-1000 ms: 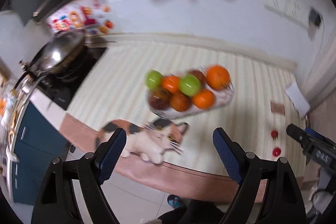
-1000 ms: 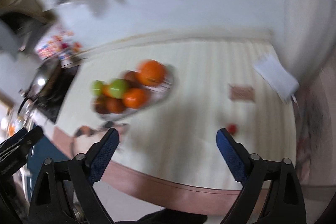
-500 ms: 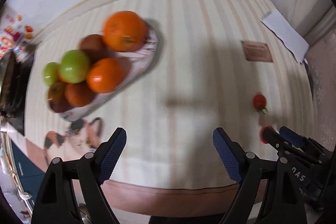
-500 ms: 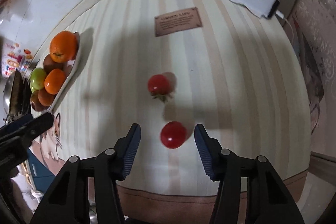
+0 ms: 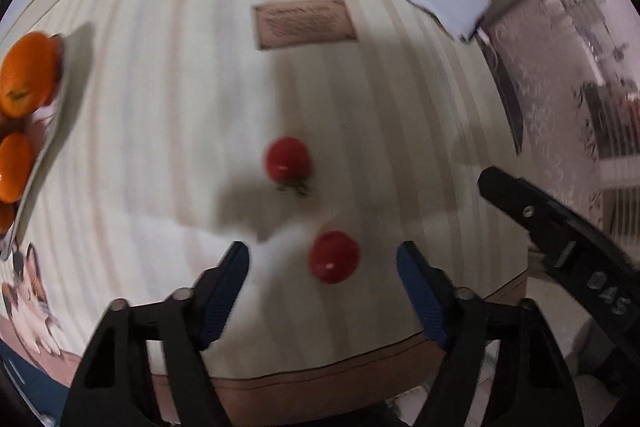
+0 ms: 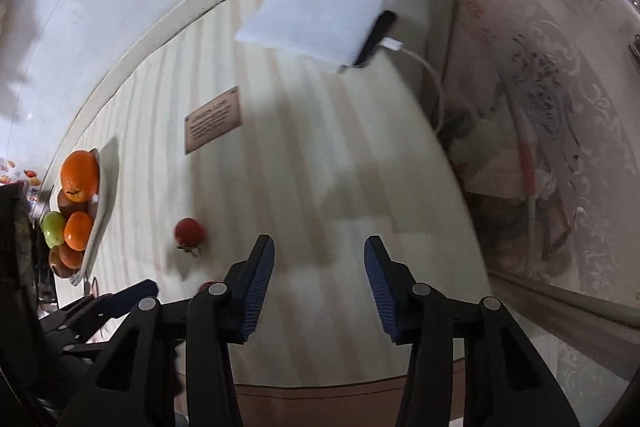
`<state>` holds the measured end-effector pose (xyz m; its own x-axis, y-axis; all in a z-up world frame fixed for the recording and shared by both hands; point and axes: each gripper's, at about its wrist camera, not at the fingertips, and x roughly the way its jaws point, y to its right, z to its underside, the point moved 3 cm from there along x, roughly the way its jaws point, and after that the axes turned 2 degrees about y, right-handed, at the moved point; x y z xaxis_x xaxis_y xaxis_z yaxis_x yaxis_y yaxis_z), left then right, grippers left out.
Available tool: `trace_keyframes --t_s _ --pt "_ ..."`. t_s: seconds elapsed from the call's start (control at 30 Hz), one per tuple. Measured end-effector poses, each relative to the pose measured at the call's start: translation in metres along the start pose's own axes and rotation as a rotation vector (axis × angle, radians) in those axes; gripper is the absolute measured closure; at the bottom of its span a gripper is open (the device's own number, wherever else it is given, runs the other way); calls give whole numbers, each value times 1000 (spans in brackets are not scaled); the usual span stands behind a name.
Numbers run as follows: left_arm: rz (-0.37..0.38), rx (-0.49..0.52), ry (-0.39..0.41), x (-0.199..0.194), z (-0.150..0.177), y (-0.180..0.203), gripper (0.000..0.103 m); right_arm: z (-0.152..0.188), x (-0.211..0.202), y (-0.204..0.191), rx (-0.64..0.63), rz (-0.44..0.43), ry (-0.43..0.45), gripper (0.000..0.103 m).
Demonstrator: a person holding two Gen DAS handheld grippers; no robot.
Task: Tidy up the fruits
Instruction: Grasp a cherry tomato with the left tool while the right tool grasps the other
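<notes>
1. Left gripper [image 5: 322, 263]: black frame with blue-padded fingers [image 5: 224, 287], spread wide and holding nothing. It hangs over the near part of the cream striped worktop [image 5: 168, 99].
2. Near small red round tomato [image 5: 333, 262]: lies on the worktop between the two left fingers, touching neither. In the right wrist view only a red sliver of it shows, beside the left finger of the right gripper.
3. Far small red tomato with green stalk [image 5: 287, 159]: lies on the worktop just beyond the near one, apart from it; the stalk points toward the near edge. It also appears in the right wrist view [image 6: 189, 231].
4. Right gripper [image 6: 319, 259]: same black frame, blue-padded fingers [image 6: 260, 287] parted with bare worktop between them. It stands to the right of both tomatoes.
5. White oblong fruit dish [image 6: 102, 203]: at the far left of the worktop, piled with oranges [image 6: 79, 175], a green apple [image 6: 53, 228] and some darker brown fruit.
6. Brown printed rectangular label [image 5: 304, 23]: lies flat on the worktop beyond the tomatoes.
7. White folded cloth [image 6: 316, 23]: at the far right corner, lying over a dark phone [image 6: 376, 41] with a white cable [image 6: 428, 75] plugged in.
8. Cat picture [image 5: 28, 291]: printed on the near left edge of the worktop covering.
</notes>
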<state>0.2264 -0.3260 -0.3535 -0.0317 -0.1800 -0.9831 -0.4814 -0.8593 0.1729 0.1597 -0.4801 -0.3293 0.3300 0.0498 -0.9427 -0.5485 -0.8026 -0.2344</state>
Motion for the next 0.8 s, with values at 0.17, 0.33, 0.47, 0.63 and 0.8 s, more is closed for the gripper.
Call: trace_keyframes --t_s 0.17,0.33,0.47,0.63,0.8 --pt "-28 57 19 12 1 10 77 3 -3 10 30 -1 -1 53" --pt "-43 11 41 0 1 -16 77 3 -1 -2 -8 -22 -7 53" --pt "-71 -73 60 -14 2 -60 77 3 7 -35 -71 -85 -22 53" --pt "-115 -211 54 -20 11 -118 77 6 26 -82 -147 -151 -47 53" --pt "-120 -294 60 -21 17 -145 77 11 46 -113 -212 -172 -79 59"
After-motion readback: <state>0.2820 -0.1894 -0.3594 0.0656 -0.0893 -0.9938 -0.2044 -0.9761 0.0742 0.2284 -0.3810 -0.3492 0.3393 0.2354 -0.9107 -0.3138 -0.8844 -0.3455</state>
